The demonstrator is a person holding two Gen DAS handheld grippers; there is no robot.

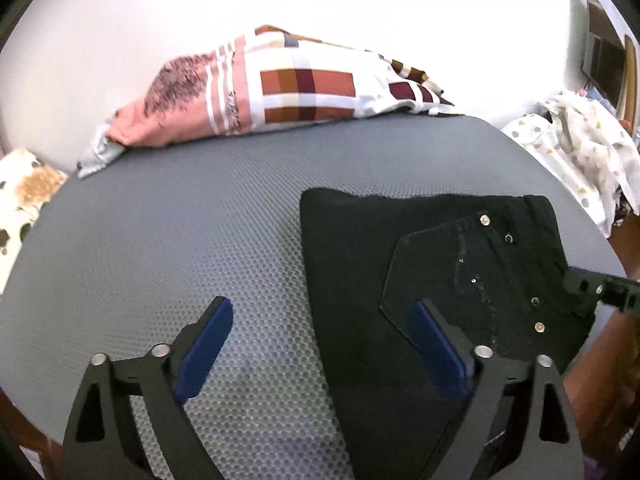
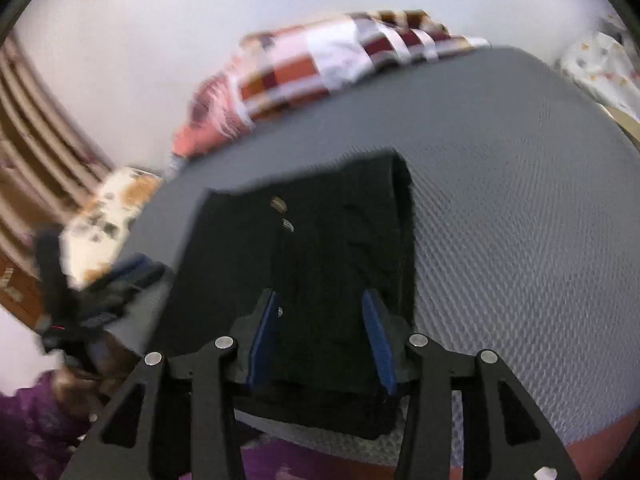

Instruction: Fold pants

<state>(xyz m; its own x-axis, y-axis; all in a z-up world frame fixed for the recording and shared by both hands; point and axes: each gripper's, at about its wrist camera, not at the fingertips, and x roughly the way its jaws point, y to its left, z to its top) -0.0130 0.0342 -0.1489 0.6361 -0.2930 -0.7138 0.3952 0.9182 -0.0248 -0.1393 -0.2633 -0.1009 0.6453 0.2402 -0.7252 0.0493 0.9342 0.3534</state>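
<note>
Left wrist: left gripper (image 1: pixel 320 348) hangs released over the folded pants (image 1: pixel 432 280) on the gray counter (image 1: pixel 180 220). Right wrist: right gripper (image 2: pixel 322 336) released, straddling the pants; snagging cloth could undo the fold

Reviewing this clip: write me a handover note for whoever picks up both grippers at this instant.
Left gripper: fingers wide open, nothing between them, above the grey mat beside the pants' left edge.
Right gripper: fingers part open over the pants, not pinching them as far as the blurred view shows.
Black pants: lying in a compact folded rectangle on the mat, back pocket up.
Done: folds appear complete.
Left: probably just a check of the edges and drawing both grippers clear. The patterned clothes at the far edge are untouched.
</note>
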